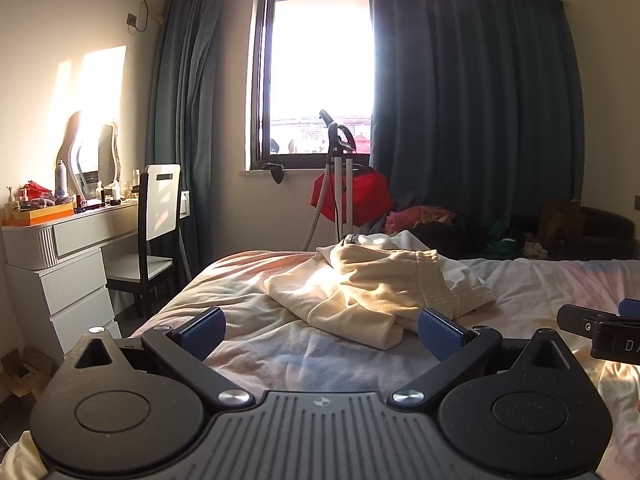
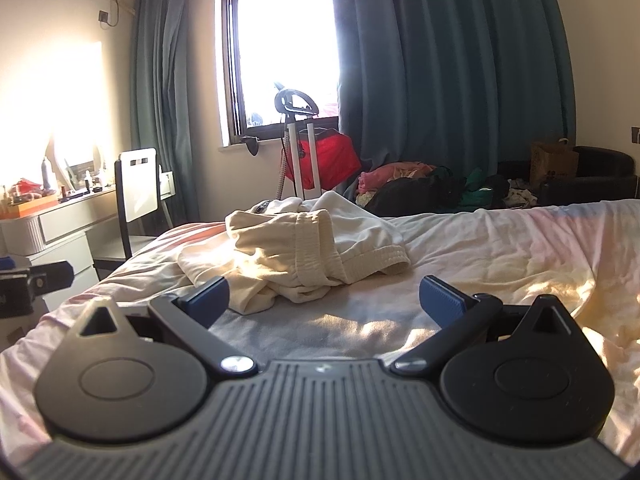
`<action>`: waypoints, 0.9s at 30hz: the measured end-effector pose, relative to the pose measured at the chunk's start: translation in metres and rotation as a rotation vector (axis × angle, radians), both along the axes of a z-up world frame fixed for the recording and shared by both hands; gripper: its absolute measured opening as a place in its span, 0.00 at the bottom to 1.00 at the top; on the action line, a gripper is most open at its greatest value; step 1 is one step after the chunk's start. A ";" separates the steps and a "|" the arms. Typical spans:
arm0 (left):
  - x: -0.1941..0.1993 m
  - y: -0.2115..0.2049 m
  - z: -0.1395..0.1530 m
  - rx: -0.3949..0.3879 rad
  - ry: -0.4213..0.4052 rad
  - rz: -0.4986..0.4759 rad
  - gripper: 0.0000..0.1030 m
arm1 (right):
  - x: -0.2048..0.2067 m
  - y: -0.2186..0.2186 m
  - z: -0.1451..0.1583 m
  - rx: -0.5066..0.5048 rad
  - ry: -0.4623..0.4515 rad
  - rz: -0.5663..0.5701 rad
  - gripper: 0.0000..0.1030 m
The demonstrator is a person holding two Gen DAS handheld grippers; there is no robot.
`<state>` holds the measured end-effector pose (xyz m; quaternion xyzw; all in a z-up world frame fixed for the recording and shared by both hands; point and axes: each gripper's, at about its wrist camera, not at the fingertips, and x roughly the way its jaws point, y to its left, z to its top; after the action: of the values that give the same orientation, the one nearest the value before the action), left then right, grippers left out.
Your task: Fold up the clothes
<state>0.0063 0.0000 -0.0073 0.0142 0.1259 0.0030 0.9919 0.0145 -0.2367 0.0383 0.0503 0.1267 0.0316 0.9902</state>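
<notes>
Left gripper [image 1: 320,330] and right gripper [image 2: 324,300], both with jaws spread wide and empty, hover above a pale bed [image 2: 500,248]; crumpled cream clothes [image 1: 376,284] lie heaped ahead, near its far edge.

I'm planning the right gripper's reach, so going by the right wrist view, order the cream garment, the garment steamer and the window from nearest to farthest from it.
1. Cream garment: crumpled on the bed, just ahead of the open right gripper.
2. Garment steamer: standing beyond the bed's far edge.
3. Window: in the back wall, behind the steamer.
</notes>
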 end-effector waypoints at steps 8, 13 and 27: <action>0.001 0.003 0.002 -0.010 0.003 0.004 1.00 | 0.002 0.002 -0.001 -0.007 0.006 0.003 1.00; 0.001 0.005 0.001 -0.015 0.003 0.005 1.00 | 0.008 -0.001 -0.003 -0.004 0.012 -0.001 1.00; 0.004 0.003 -0.002 0.000 0.011 -0.003 1.00 | 0.005 0.000 -0.006 0.005 0.014 -0.003 1.00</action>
<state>0.0102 0.0026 -0.0092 0.0146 0.1312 0.0014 0.9912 0.0195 -0.2363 0.0324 0.0532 0.1337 0.0300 0.9891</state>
